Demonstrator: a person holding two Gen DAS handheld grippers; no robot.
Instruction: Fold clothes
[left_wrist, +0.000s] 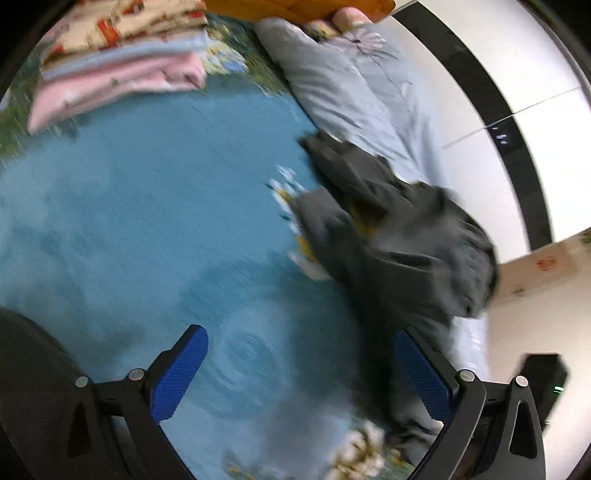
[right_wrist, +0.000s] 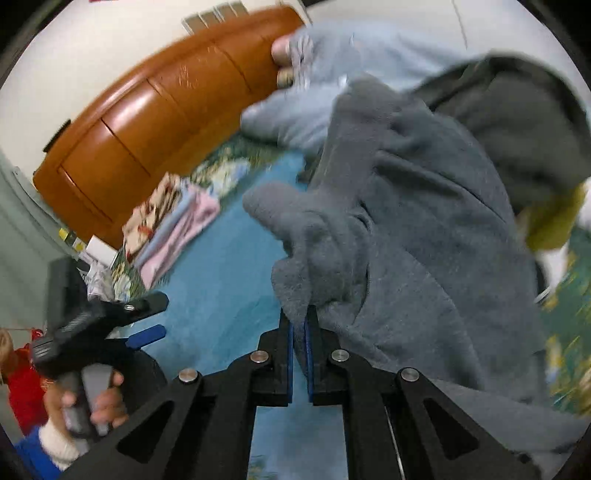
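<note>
A grey fleece garment (right_wrist: 413, 236) with a yellow lining hangs in front of the right wrist camera, and my right gripper (right_wrist: 299, 325) is shut on a fold of it. In the left wrist view the same grey garment (left_wrist: 399, 236) is bunched at the right side of the blue bedspread (left_wrist: 140, 206). My left gripper (left_wrist: 301, 365) is open over the bedspread with nothing between its blue pads; its right finger is close beside the garment. From the right wrist view, the left gripper (right_wrist: 147, 325) is seen held in a hand at the lower left.
A stack of folded clothes (left_wrist: 122, 66), pink, light blue and patterned, lies at the far left of the bed. A pale grey pillow (left_wrist: 351, 85) lies along the bed's right edge. An orange wooden headboard (right_wrist: 162, 122) stands behind. White floor tiles show beyond the bed.
</note>
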